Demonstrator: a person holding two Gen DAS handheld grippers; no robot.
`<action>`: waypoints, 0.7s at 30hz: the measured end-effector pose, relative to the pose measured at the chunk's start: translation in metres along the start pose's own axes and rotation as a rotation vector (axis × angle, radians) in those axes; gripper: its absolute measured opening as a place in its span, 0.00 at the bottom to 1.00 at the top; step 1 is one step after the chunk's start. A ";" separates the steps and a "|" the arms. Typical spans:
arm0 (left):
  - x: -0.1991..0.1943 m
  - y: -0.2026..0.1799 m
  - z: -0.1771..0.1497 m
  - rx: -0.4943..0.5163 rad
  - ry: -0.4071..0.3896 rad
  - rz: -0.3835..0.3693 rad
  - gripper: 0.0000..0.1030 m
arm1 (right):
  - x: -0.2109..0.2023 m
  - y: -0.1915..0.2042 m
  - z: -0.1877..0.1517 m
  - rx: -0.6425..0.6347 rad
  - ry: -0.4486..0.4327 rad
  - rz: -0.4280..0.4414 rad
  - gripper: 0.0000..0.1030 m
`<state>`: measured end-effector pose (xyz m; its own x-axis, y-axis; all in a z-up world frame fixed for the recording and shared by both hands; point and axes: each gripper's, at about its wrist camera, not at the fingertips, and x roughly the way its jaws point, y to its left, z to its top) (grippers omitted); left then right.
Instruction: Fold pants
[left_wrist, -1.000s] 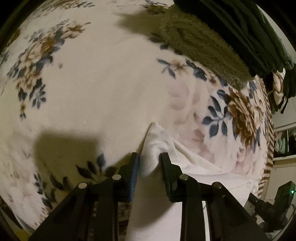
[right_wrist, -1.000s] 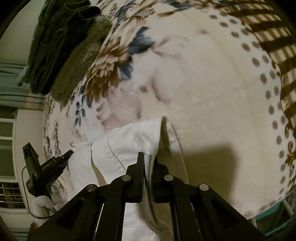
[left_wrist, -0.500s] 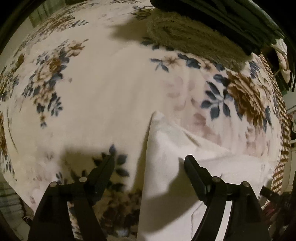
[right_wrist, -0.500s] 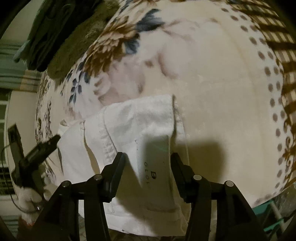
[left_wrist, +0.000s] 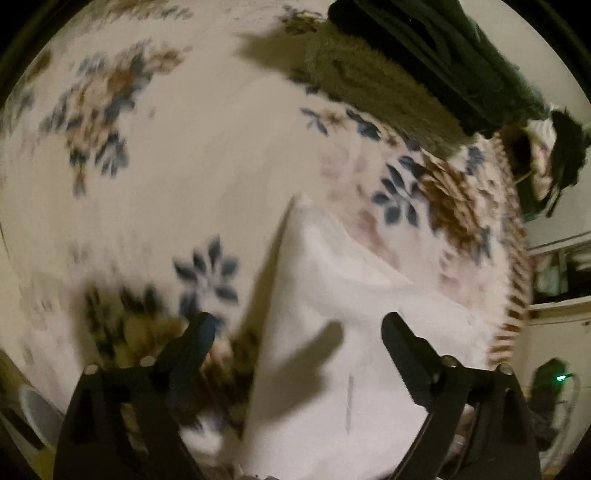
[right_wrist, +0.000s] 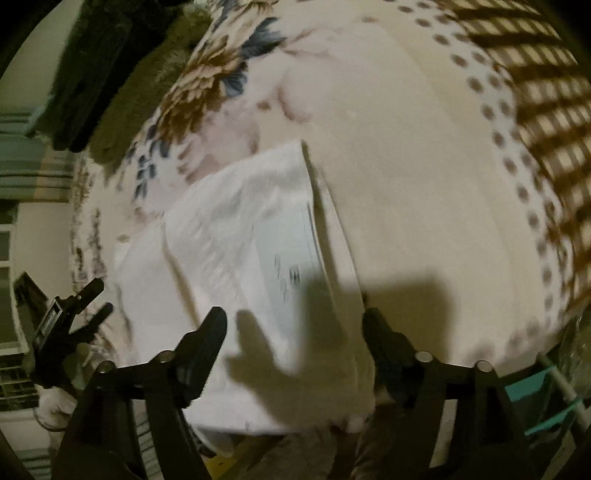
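Change: both grippers have let go of the white pants (left_wrist: 332, 332) they were pinching a second ago; the jaws have just been opening and the cloth corners now lie free.
Pants: folded white bundle, flat on the flowered blanket (left_wrist: 184, 166), near its front edge; a label panel faces up in the right view (right_wrist: 258, 240).
Meaning: judged, this fold is laid down; a further fold or a smoothing may remain.
Left gripper (left_wrist: 295, 336): jaws wide apart, above the left edge of the pants, pads clear of the cloth, holding nothing.
Right gripper (right_wrist: 295, 332): jaws wide apart, over the right edge, empty.
Surroundings: dark green clothes (left_wrist: 443, 55) and an olive fuzzy piece (left_wrist: 369, 88) at the far side, well apart.
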<state>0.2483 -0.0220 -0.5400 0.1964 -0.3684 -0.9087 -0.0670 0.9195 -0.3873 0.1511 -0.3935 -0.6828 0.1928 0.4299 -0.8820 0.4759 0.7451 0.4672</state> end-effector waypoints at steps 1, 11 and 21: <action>-0.003 0.005 -0.007 -0.015 0.007 -0.020 0.90 | -0.003 -0.006 -0.010 0.025 0.004 0.018 0.77; 0.048 0.028 -0.058 -0.109 0.157 -0.093 0.90 | 0.054 -0.037 -0.060 0.227 0.084 0.222 0.77; 0.060 0.029 -0.060 -0.095 0.172 -0.119 0.90 | 0.062 -0.018 -0.062 0.224 -0.049 0.443 0.77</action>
<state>0.1996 -0.0259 -0.6150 0.0390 -0.4987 -0.8659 -0.1468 0.8543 -0.4987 0.1016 -0.3482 -0.7424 0.4556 0.6523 -0.6058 0.5105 0.3660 0.7781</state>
